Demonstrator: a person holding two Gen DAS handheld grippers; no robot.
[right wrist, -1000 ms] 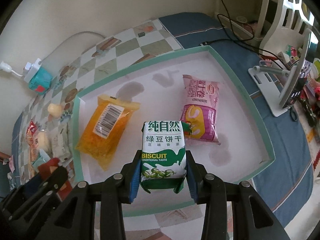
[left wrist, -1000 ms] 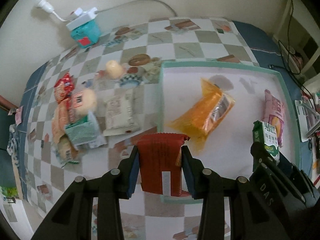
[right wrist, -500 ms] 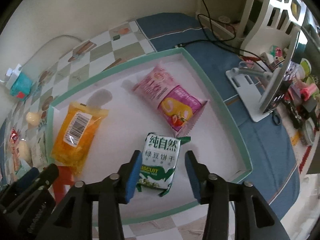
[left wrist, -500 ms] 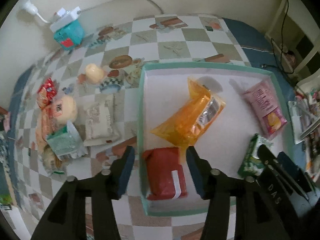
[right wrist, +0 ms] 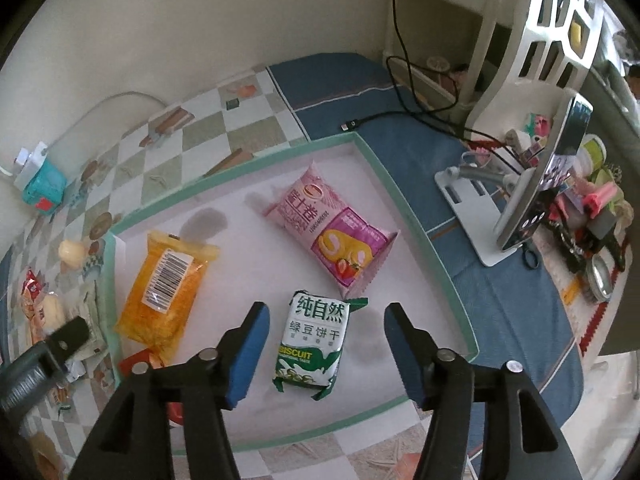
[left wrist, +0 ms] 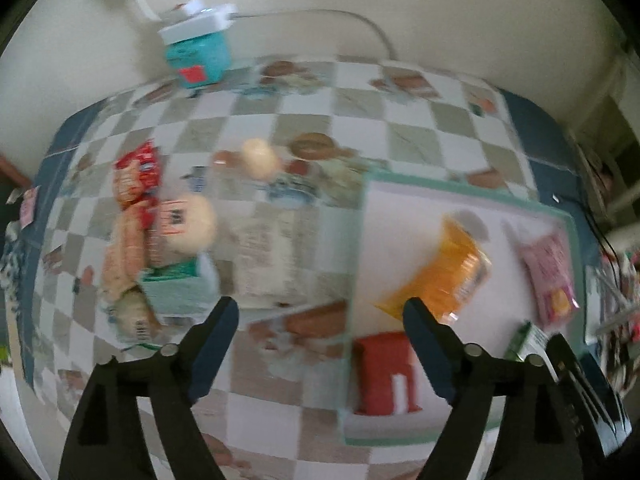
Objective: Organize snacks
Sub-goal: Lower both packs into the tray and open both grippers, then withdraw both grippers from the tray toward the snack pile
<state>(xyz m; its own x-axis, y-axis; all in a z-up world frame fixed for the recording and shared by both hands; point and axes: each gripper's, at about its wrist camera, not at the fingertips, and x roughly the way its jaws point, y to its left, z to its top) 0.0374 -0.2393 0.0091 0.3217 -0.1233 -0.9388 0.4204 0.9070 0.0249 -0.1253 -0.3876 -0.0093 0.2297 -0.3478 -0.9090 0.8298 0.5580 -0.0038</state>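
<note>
Both my grippers hang over the shallow white tray with the mint-green rim [right wrist: 416,224], jaws spread, holding nothing.

My right gripper [right wrist: 326,316] points down at the green-and-white biscuit packet [right wrist: 314,346], which lies flat in the tray between the open jaws, untouched. Beyond it in the tray sit a pink swiss-roll packet [right wrist: 332,236] and an orange clear-wrapped packet [right wrist: 166,284]. My left gripper [left wrist: 320,314] straddles the tray's left rim [left wrist: 354,264]; a red foil packet [left wrist: 386,372] lies inside the near left corner, by its right finger. Only the blurred left view shows the heap of loose snack packets [left wrist: 156,236] left of the tray on the checked tablecloth [left wrist: 360,120]; only the right view shows the phone on a stand [right wrist: 540,184].
</note>
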